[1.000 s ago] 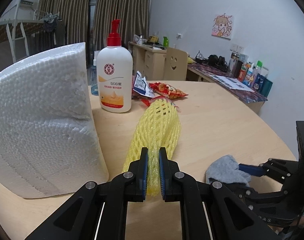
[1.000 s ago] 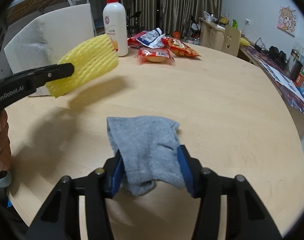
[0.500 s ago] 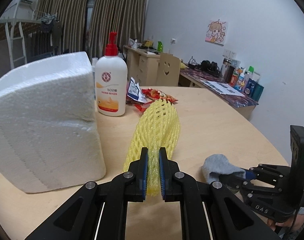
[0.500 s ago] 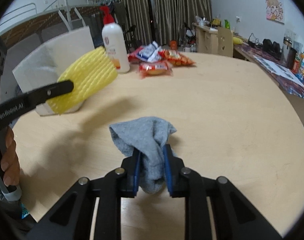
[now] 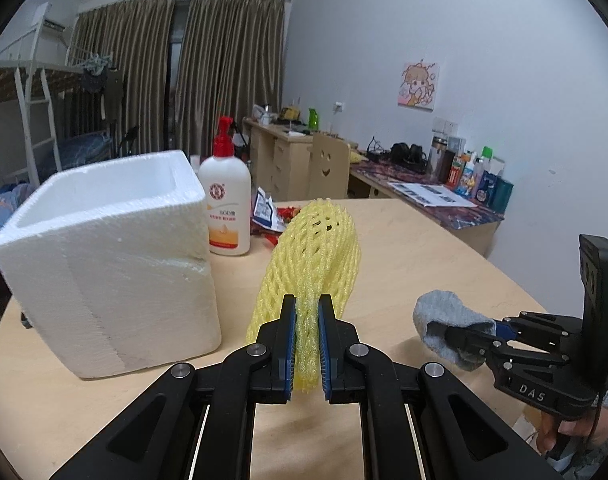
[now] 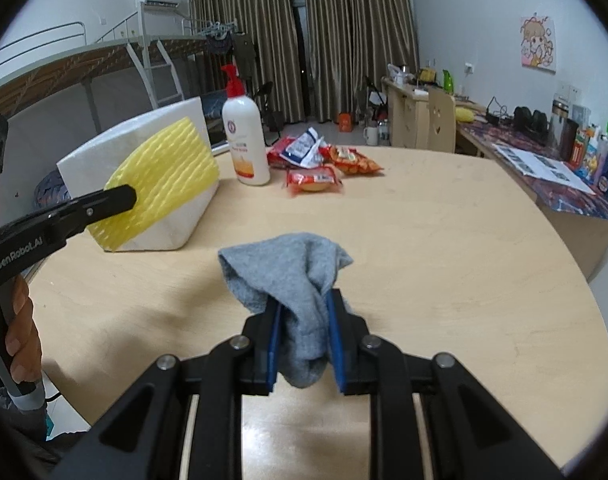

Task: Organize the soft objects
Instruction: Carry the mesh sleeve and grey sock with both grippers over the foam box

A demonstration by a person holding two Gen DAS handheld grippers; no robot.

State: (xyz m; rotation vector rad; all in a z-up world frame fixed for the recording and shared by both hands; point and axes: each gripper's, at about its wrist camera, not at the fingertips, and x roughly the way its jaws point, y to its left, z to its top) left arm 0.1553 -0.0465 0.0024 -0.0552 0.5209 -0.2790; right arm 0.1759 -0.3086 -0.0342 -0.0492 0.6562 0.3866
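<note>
Yellow foam netting (image 5: 316,256) is squeezed tight in my left hand-held gripper (image 5: 307,344), its mesh sticking out ahead and clear of the wooden worktop (image 5: 404,252). On the right my right hand-held gripper (image 6: 302,344) is clamped on a grey sock (image 6: 288,276) — bunched between the blue pads, its loose end flopping forward above the worktop. To the left sits a white foam box (image 5: 104,264), open on top, just beside the netting. Farther back stands a white pump bottle (image 5: 226,196) with a red cap — snack packets (image 6: 324,160) lie to its right.
</note>
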